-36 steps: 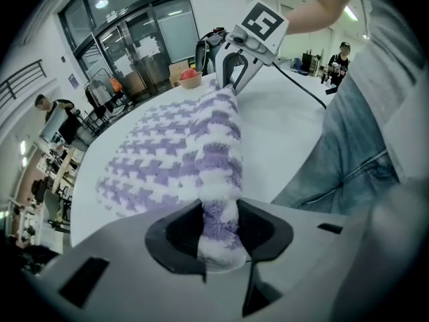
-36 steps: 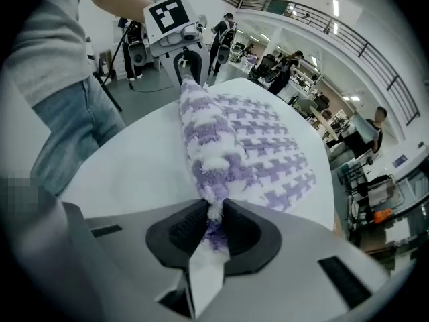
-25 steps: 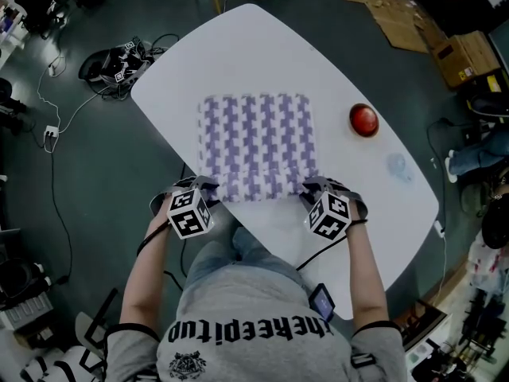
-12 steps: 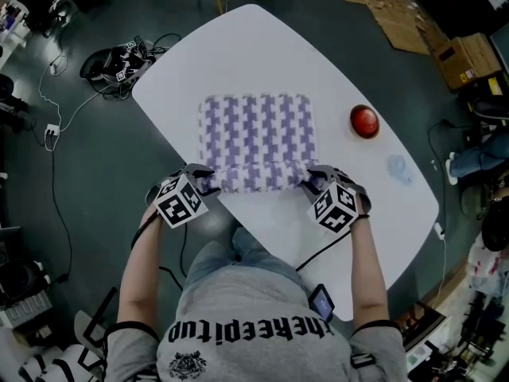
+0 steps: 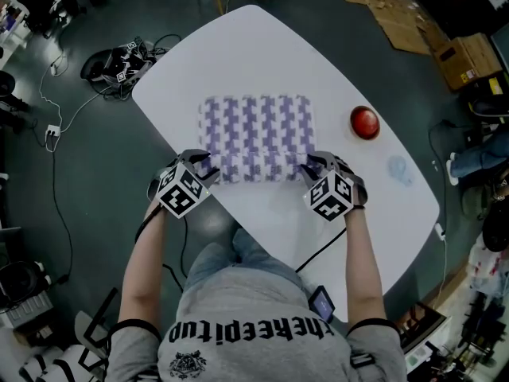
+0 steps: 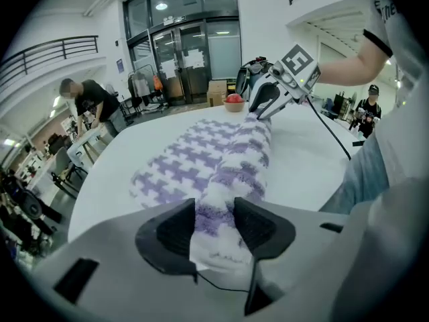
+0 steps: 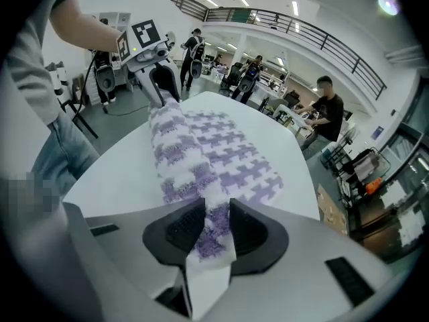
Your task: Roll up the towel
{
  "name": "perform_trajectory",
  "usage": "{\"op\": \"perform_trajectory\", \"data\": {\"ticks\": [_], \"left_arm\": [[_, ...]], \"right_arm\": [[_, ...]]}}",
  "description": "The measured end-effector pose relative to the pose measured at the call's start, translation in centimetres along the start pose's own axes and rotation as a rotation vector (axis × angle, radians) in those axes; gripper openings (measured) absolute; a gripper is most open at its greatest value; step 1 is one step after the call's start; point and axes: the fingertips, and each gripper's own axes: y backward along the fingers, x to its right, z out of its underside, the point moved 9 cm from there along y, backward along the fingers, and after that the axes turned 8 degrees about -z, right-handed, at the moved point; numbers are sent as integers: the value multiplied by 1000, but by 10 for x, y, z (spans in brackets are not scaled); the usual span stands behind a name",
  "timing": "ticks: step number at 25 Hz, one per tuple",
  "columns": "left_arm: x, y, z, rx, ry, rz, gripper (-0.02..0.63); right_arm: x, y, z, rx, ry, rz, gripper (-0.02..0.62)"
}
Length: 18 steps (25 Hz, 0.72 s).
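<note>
A purple-and-white houndstooth towel [image 5: 258, 126] lies on the white oval table [image 5: 262, 46], and its near edge is rolled into a thick roll [image 5: 258, 168]. My left gripper [image 5: 208, 168] is shut on the roll's left end, which fills the gap between its pads [image 6: 214, 227]. My right gripper [image 5: 312, 165] is shut on the right end, with fabric squeezed between its jaws [image 7: 216, 228]. Both pairs of jaws have just been opening a little wider, the thickening roll still between them. Each gripper view looks along the roll [image 6: 234, 159] [image 7: 181, 153] to the other gripper.
A red round object [image 5: 364, 121] sits on the table to the right of the towel, with a faint bluish mark [image 5: 396, 165] nearer the edge. Cables and gear [image 5: 119, 62] lie on the floor at the left. Cardboard boxes [image 5: 465, 54] stand at the upper right.
Both grippers have moved away from the person across the table, carrying the rolled edge further over the towel. The flat part of the towel is shorter.
</note>
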Motion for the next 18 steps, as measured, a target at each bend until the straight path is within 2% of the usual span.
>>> {"op": "perform_trajectory", "data": {"ticks": [4,7,10,15,18], "left_arm": [[-20,-11,-5,8,39,-40,167],[-13,-23,-7,9,54,-64,167],[-17,-20,0,11,74,-80,167],[-15,-37,-17,17,93,-97,167],[-26,-37,-19,26,91,-101,167]], "right_arm": [[20,-10,-7,6,-30,31,101],[23,-19,5,10,-44,55,102],[21,-25,-1,4,-46,78,101],[46,-32,15,1,-54,101,101],[58,-41,9,-5,-67,105,101]]}}
